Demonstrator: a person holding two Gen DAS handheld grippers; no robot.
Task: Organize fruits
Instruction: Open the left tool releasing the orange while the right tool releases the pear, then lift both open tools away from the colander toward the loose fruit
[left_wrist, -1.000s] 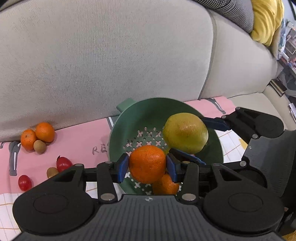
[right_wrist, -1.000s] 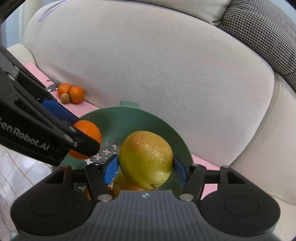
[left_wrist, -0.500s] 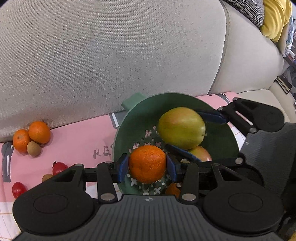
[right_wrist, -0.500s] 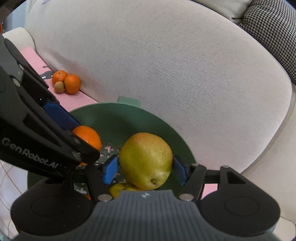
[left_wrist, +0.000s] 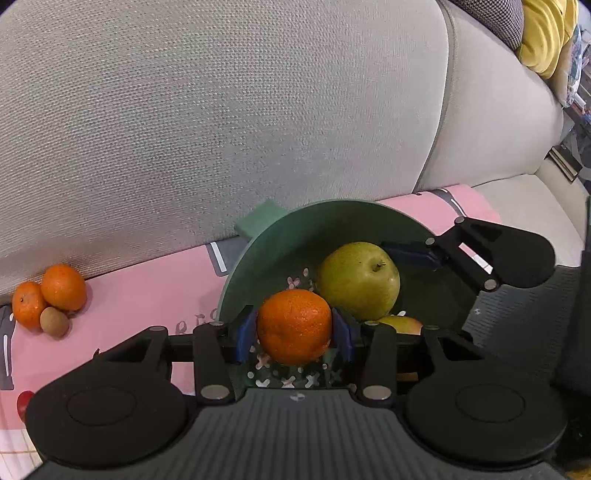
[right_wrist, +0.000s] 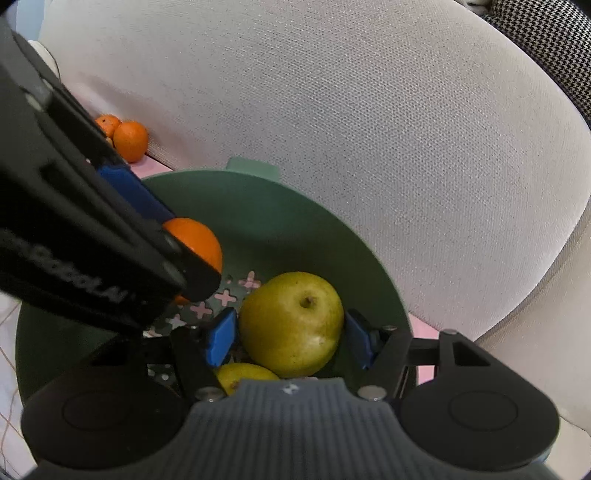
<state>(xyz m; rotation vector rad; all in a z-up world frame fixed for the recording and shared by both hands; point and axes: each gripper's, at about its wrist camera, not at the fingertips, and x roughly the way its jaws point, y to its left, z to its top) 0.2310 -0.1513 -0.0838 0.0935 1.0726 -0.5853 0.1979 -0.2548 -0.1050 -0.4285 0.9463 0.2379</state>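
our left gripper (left_wrist: 294, 329) is clamped on a tangerine (left_wrist: 294, 326), its blue pads pressed to both sides of the fruit, and we hold it just above the perforated floor of the green colander (left_wrist: 255, 254). our right gripper (right_wrist: 290, 338) grips a yellow-green pear (right_wrist: 291, 323) the same way, inside the colander (right_wrist: 295, 221) toward its right half, close beside the tangerine (right_wrist: 199, 240). under the pear another yellowish fruit (right_wrist: 240, 374) lies in the colander, partly hidden. the colander sits on a pink mat (left_wrist: 147, 280) against the back of a beige sofa (left_wrist: 221, 110). farther left on the mat two more tangerines (left_wrist: 48, 293) and a small brown fruit (left_wrist: 54, 321) lie touching one another, well apart from the colander.
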